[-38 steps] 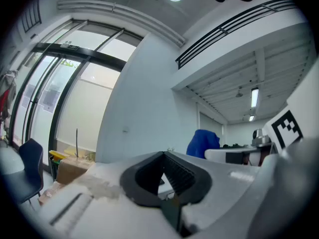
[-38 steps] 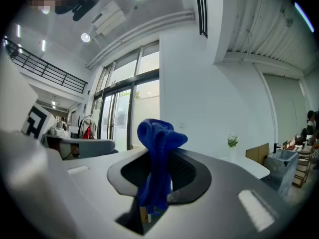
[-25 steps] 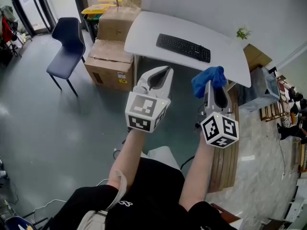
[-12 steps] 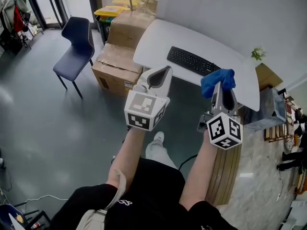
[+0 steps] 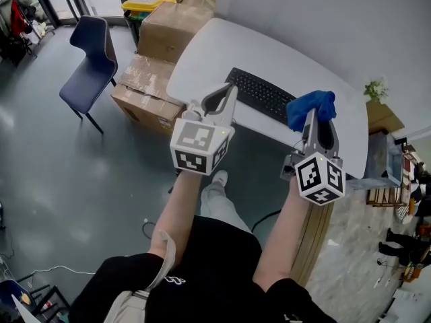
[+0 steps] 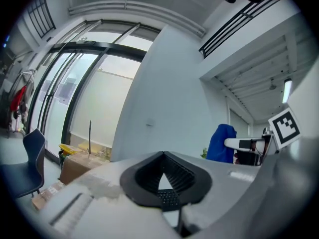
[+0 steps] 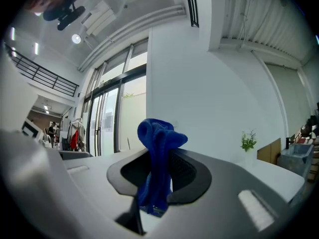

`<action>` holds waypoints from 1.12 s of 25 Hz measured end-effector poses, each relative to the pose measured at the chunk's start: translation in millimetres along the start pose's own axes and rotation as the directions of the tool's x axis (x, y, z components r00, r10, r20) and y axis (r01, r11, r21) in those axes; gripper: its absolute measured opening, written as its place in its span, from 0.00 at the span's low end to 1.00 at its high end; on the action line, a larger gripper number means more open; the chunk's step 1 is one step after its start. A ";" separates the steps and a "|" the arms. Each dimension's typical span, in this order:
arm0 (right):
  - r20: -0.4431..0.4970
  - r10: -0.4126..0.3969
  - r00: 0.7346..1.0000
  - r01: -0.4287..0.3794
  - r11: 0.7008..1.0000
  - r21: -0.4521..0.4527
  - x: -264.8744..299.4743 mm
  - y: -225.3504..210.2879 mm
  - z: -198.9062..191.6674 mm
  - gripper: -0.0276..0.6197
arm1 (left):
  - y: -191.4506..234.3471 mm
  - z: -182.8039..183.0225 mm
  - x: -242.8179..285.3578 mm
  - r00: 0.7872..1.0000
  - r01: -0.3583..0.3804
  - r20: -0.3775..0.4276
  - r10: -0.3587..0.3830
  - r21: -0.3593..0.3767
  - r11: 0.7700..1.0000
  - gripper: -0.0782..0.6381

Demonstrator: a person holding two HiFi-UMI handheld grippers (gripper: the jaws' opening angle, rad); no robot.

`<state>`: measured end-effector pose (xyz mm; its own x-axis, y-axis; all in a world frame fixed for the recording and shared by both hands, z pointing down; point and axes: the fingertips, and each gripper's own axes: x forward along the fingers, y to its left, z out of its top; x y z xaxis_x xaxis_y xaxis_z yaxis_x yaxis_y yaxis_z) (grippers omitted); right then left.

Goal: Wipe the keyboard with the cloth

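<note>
A black keyboard (image 5: pixel 261 95) lies on the white rounded table (image 5: pixel 222 46). My right gripper (image 5: pixel 316 118) is shut on a bunched blue cloth (image 5: pixel 308 109), held in the air over the table's near edge, to the right of the keyboard. In the right gripper view the cloth (image 7: pixel 158 151) stands up from between the jaws of that gripper (image 7: pixel 162 158). My left gripper (image 5: pixel 229 94) is shut with nothing in it, its tip just short of the keyboard's near left end. The left gripper view shows keyboard keys (image 6: pixel 168 198) through the jaw hollow and the cloth (image 6: pixel 222 142) to the right.
Cardboard boxes (image 5: pixel 151 79) stand on the floor left of the table, with a blue chair (image 5: pixel 91 49) further left and a yellow bin (image 5: pixel 141 4) behind. A small plant (image 5: pixel 376 88) sits at the table's far right. A wooden bench (image 5: pixel 320 227) runs along the right.
The person has stepped toward the table. Both grippers now reach the keyboard's near side; the cloth stays gripped in the right one.
</note>
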<state>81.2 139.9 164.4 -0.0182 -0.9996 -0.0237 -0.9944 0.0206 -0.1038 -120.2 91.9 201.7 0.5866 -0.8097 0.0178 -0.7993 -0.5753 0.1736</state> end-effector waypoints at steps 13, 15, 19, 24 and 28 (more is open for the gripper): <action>-0.033 0.077 0.996 -0.074 0.992 0.098 153.1 -106.7 -12.0 0.19 | 5.8 -3.5 177.7 0.998 -0.020 -0.065 0.023 0.054 0.998 0.11; -0.042 0.118 0.992 -0.113 0.988 0.103 163.2 -108.5 -12.4 0.19 | 9.5 -0.2 189.4 0.997 -0.028 -0.067 0.032 0.058 0.998 0.11; -0.068 0.128 0.990 -0.118 0.985 0.129 175.5 -127.0 -21.3 0.19 | 7.0 -9.6 213.0 0.995 -0.019 -0.101 0.026 0.068 0.998 0.11; -0.136 0.109 0.985 -0.085 0.982 0.171 195.7 -143.0 -54.4 0.19 | 13.8 -33.4 231.9 0.988 -0.003 -0.152 0.011 0.054 0.999 0.11; -0.190 0.148 0.971 -0.113 0.976 0.186 212.8 -128.2 -77.1 0.19 | 41.6 -55.1 235.5 0.977 -0.044 -0.208 0.047 0.021 0.999 0.11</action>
<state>196.8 -77.0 249.4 -0.1846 -0.9713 0.1503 -0.9493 0.1366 -0.2833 -8.1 -116.3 267.4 0.5627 -0.7938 0.2308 -0.8267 -0.5418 0.1516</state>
